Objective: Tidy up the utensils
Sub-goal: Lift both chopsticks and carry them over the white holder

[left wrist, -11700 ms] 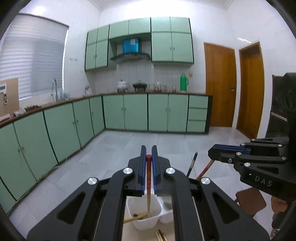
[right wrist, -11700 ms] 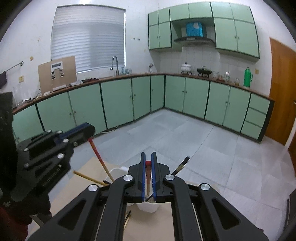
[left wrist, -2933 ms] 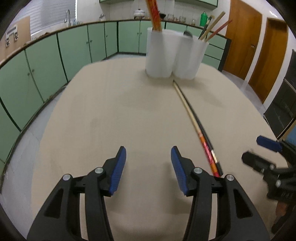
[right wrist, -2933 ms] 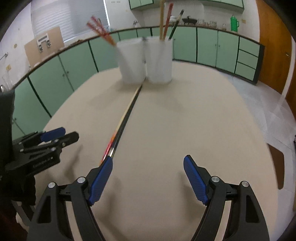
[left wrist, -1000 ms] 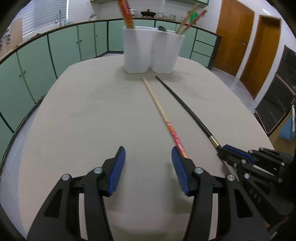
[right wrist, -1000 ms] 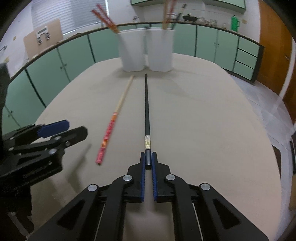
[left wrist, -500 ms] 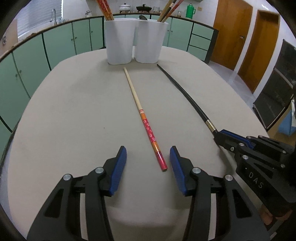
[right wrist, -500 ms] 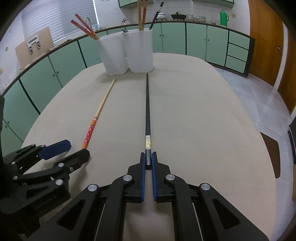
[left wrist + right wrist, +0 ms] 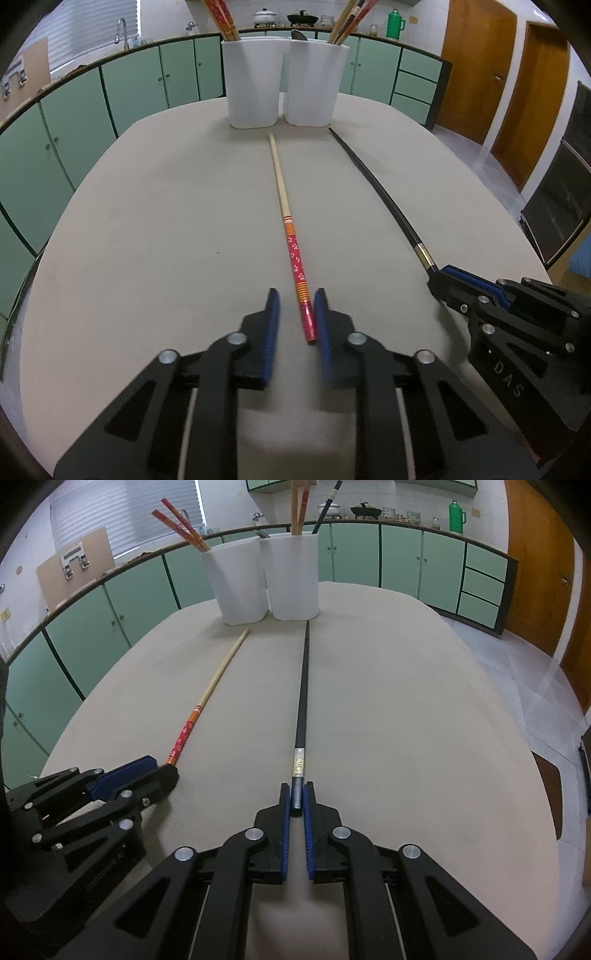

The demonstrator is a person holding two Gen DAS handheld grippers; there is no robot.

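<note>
We are holding two claws low over a beige surface (image 9: 147, 229) in a green-cabinet kitchen. At the bottom centre of the left wrist view, our left claw (image 9: 296, 306) is standing part-open, its blue pads (image 9: 274, 314) flanking the red patterned end of a wooden chopstick (image 9: 286, 221) with a narrow gap showing on the left side; the right pad looks blurred and we cannot tell whether it is touching the stick. That chopstick is lying flat, running up the middle of the frame toward two white holders (image 9: 284, 81) standing side by side at the top centre, both already carrying chopsticks. In the right wrist view, our right claw (image 9: 296, 797) is clenched on the near end of a black chopstick (image 9: 303, 686), which is stretching straight up the frame toward the same holders (image 9: 267, 579). The red chopstick (image 9: 207, 694) is lying to its left, well apart, with the left claw (image 9: 162, 771) at its near end in the lower left.
</note>
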